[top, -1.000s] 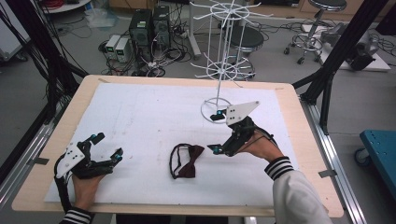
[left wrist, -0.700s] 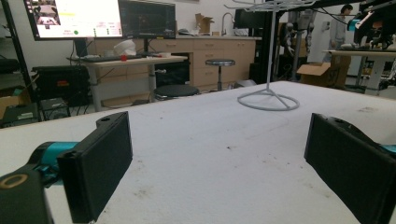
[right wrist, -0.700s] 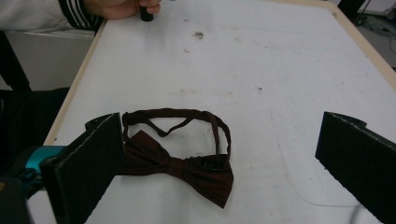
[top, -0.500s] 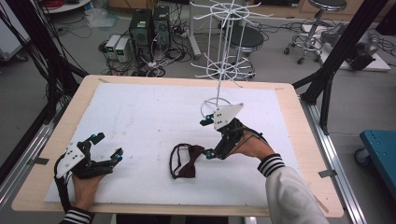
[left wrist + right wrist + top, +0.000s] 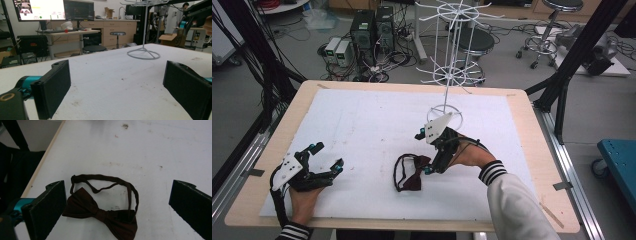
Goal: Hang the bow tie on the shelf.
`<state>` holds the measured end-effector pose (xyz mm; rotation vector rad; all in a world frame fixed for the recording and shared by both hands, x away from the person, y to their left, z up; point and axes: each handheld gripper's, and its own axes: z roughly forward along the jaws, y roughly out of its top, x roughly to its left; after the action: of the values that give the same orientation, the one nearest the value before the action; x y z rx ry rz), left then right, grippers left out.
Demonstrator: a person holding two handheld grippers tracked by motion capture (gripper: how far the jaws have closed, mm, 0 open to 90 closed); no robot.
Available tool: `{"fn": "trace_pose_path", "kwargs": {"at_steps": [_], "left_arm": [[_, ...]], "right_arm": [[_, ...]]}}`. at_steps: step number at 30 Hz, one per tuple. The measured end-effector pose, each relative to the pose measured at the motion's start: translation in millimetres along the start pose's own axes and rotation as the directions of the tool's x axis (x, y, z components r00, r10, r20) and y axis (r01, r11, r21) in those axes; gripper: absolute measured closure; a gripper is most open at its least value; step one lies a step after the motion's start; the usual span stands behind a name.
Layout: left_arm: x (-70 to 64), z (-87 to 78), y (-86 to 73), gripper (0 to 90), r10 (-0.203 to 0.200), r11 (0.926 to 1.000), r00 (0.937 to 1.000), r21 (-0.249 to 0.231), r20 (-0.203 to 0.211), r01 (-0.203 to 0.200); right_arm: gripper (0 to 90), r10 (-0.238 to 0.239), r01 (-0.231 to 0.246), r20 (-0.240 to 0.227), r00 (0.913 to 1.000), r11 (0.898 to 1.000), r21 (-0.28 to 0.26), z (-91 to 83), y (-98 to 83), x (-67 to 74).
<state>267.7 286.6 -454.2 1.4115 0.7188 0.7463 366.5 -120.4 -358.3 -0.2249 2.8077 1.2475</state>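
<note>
A dark maroon bow tie (image 5: 412, 172) (image 5: 100, 212) with its neck strap looped out lies flat on the white table cover, near the front middle. My right gripper (image 5: 424, 152) (image 5: 120, 205) hovers open just right of and above it, jaws spread wide to either side of the tie, pointing down at it. At the front left my left gripper (image 5: 326, 156) (image 5: 115, 87) rests low over the cover, open, with nothing between its jaws. A white wire display stand (image 5: 447, 75) (image 5: 143, 51) rises from the table's back middle.
The white cover (image 5: 362, 125) spans most of the wooden table (image 5: 542, 150). Black frame posts (image 5: 572, 60) stand at the right and left edges. Computers, cables and stools sit on the floor beyond the far edge.
My right gripper has moved left and down from beside the stand's base to just over the bow tie. The left gripper has stayed put.
</note>
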Motion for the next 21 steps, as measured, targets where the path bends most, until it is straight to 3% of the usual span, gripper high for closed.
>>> {"fn": "trace_pose_path", "kwargs": {"at_steps": [5,14,21], "left_arm": [[0.1,0.0,0.0,8.1,-0.002,1.0,1.0,0.0,0.0,0.002],[0.1,0.0,0.0,8.1,-0.005,1.0,1.0,-0.001,0.0,0.005],[0.1,-0.1,-0.1,8.1,-0.003,1.0,1.0,-0.001,0.0,0.003]], "right_arm": [[0.7,-0.005,0.008,-0.041,0.9991,0.998,0.061,13.9,-1.1,2.2],[0.7,-0.019,0.027,-0.073,0.9971,0.994,0.107,25.4,-4.2,3.0],[0.8,-0.012,0.03,-0.131,0.9913,0.991,0.134,35.5,-7.3,3.7]]}}
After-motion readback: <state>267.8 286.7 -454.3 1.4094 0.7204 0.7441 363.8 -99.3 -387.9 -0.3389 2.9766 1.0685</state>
